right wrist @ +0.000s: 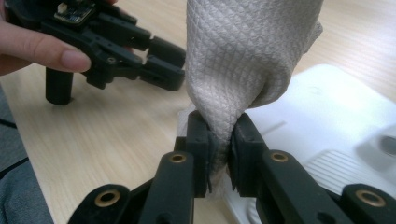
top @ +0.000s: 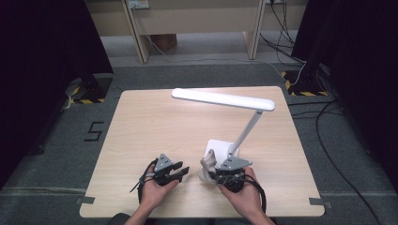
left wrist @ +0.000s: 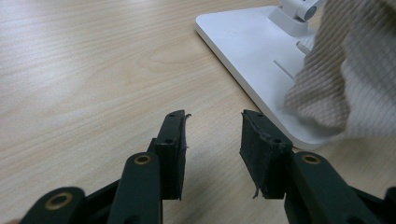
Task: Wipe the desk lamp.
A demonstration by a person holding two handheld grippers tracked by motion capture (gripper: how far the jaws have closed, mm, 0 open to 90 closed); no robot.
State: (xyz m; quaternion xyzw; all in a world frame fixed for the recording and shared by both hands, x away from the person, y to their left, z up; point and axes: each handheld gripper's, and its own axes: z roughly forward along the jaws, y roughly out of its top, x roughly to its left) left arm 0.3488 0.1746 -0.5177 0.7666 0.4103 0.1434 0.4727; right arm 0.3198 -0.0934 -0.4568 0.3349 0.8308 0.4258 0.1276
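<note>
Right gripper view shows the right gripper (right wrist: 219, 149) pinching a bunched fold of the beige cloth (right wrist: 243, 56), which stands upward from the jaws over the lamp base (right wrist: 336, 126) near the table's (top: 155, 122) front edge. It looks soft, light and limp, so a bunched fold grips best. Beside it, the left gripper (left wrist: 212, 140) holds its jaws apart, empty.
</note>
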